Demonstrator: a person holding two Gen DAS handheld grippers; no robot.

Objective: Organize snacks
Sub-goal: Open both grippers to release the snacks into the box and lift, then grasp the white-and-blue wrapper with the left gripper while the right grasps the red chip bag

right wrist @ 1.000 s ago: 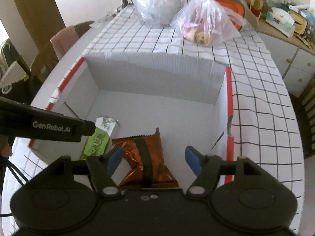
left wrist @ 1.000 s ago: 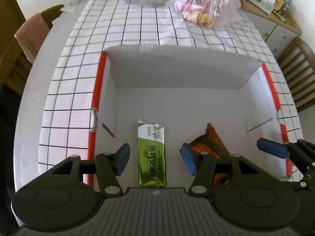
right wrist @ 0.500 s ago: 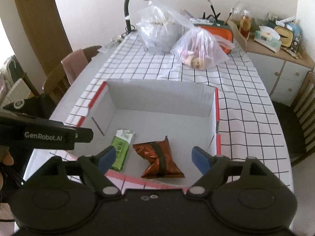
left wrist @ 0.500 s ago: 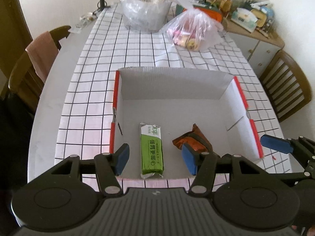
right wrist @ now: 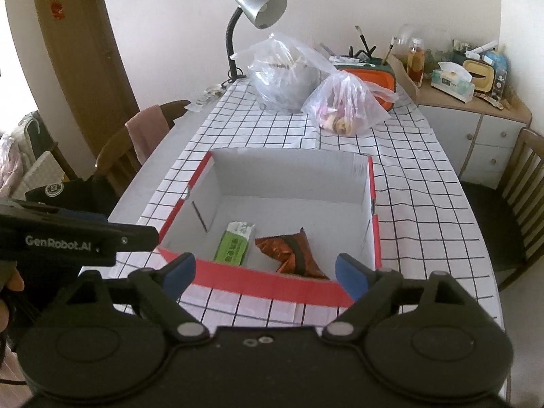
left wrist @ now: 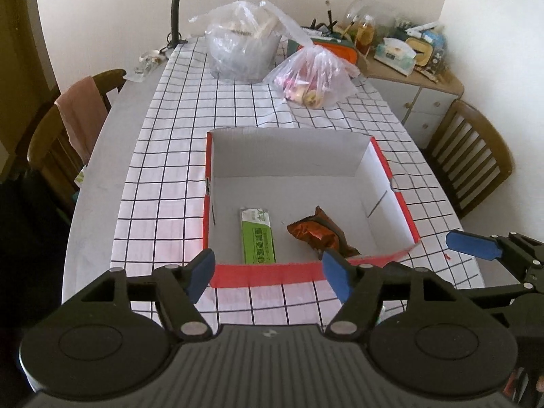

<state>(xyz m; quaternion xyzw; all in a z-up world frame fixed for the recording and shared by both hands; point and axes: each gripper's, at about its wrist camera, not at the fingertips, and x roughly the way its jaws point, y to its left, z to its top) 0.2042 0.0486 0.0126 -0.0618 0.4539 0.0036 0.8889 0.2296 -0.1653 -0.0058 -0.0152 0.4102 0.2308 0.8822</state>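
Note:
A white box with red rim [left wrist: 265, 273] [right wrist: 268, 280] stands on the checked tablecloth. Inside lie a green snack packet [left wrist: 257, 236] [right wrist: 235, 243] on the left and an orange-brown snack bag [left wrist: 319, 233] [right wrist: 289, 248] on the right. My left gripper [left wrist: 268, 273] is open and empty, held above and in front of the box's near wall. My right gripper [right wrist: 265, 272] is open and empty, also in front of the near wall. One blue fingertip of the right gripper shows at the right of the left wrist view [left wrist: 472, 246].
Two clear plastic bags [left wrist: 243, 52] [left wrist: 314, 76] with food sit at the far end of the table, beside a desk lamp [right wrist: 255, 10]. Wooden chairs [left wrist: 61, 136] [left wrist: 472, 156] stand at both sides. A cluttered sideboard [right wrist: 469, 102] is at the far right.
Both grippers have pulled back and up out of the box, so the whole box and table now show. Both snacks stay lying in the box.

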